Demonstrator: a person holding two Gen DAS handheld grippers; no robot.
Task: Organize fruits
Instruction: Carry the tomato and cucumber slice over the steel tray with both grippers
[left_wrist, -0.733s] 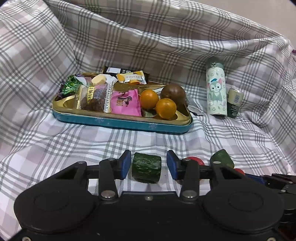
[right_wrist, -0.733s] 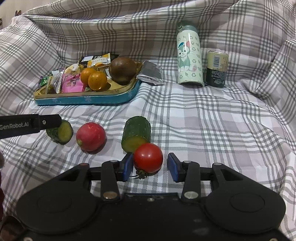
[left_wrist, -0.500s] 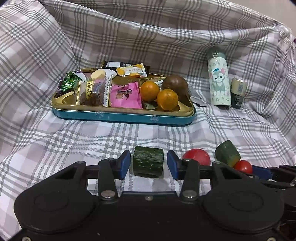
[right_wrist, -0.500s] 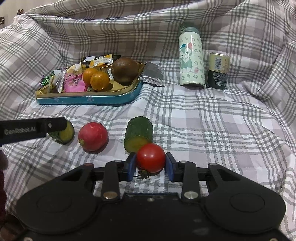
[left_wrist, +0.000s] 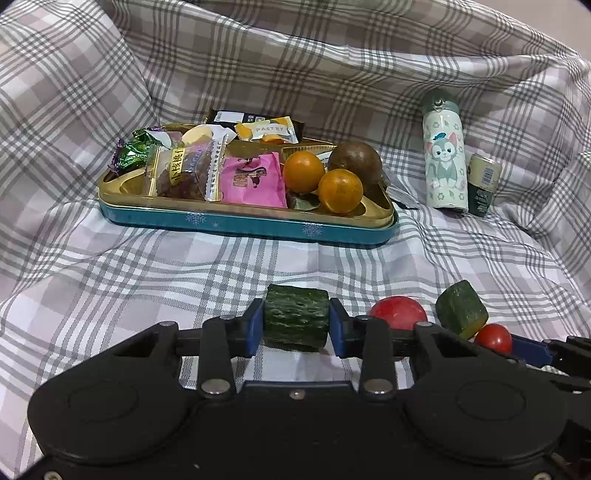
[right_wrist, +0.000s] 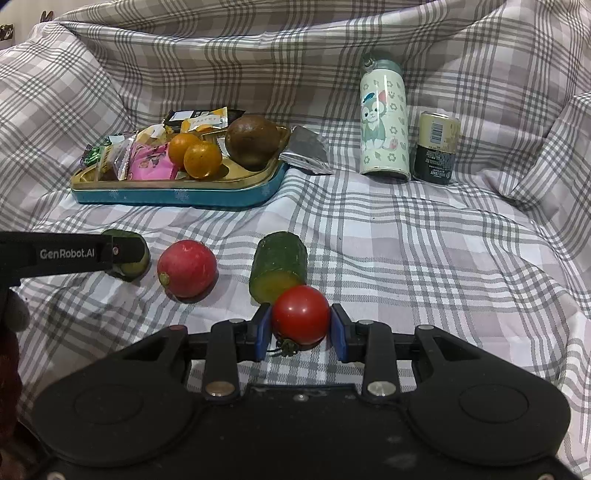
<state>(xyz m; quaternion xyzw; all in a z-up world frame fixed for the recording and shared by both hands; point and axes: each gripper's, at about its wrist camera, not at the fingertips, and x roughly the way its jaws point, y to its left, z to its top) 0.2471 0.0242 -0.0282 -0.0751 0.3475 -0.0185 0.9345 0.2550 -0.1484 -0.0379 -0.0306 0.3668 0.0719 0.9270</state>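
Left gripper (left_wrist: 296, 324): blue pads closed onto both cut ends of a short cucumber piece (left_wrist: 296, 318), held crosswise just above the plaid cloth (left_wrist: 221, 273). Seen from right wrist view as a black finger marked "GenRobot.AI" over the same piece (right_wrist: 129, 258), w/ only part of the piece showing.

Right gripper (right_wrist: 300, 328): pads pressed against either side of a small red tomato (right_wrist: 300, 318), stem end facing down toward the cloth. Whether the tomato is lifted or resting cannot be told.

Between the two grippers, on the cloth: a round red fruit (right_wrist: 187, 267) and a second cucumber piece (right_wrist: 277, 266), cut face toward the right wrist camera, just behind the tomato and touching or nearly so. In left wrist view, same items at right: red fruit (left_wrist: 398, 312), cucumber piece (left_wrist: 461, 308), tomato (left_wrist: 494, 338).

Farther back: teal-sided tin tray (left_wrist: 243, 223) w/ gold interior. Right part holds two small oranges (left_wrist: 340, 191) and a brown round fruit (left_wrist: 355, 163), all close together; left and middle parts hold wrapped snacks (left_wrist: 255, 181).

Right of tray, well apart from grippers: cat-print bottle (right_wrist: 384, 122) upright, small can (right_wrist: 437, 147) just beside it, silver foil packet (right_wrist: 308, 149) lying against tray's corner.
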